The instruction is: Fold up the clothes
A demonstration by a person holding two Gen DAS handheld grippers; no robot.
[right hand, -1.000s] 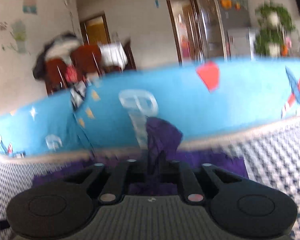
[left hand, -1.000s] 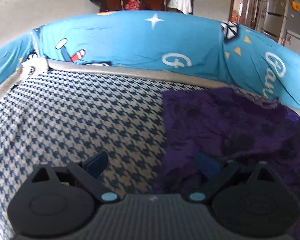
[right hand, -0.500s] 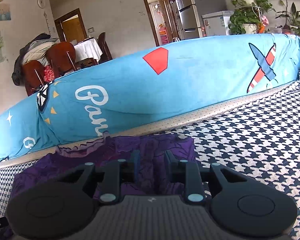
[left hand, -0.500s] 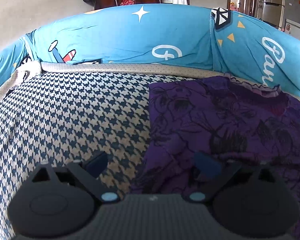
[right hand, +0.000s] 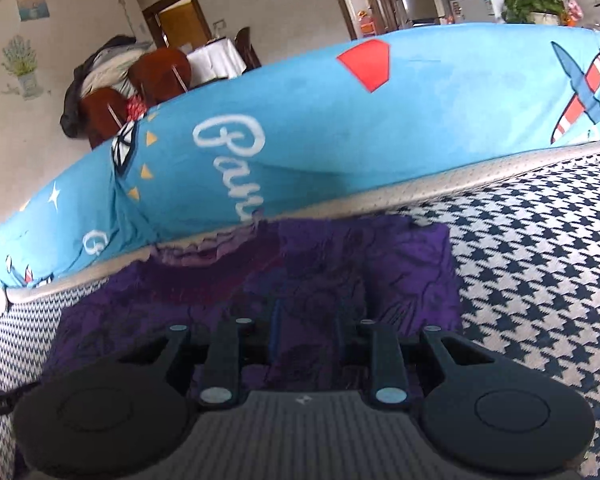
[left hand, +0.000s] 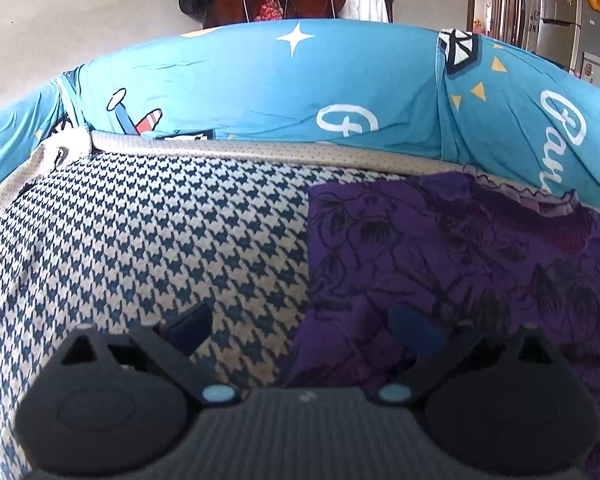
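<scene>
we are holding the left gripper jaws wide, the right gripper jaws narrow around the purple garment; lifting risks dragging flattened layers crooked.

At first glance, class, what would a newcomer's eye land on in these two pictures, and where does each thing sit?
First the bright blue cartoon-print cushion, curving along the back of the seat. Next the purple floral garment, spread flat on the houndstooth seat cover, its frilled edge towards the cushion. Low in each view are the black grippers: the left gripper wide open over the garment's edge, the right gripper partly open above the purple cloth.
</scene>
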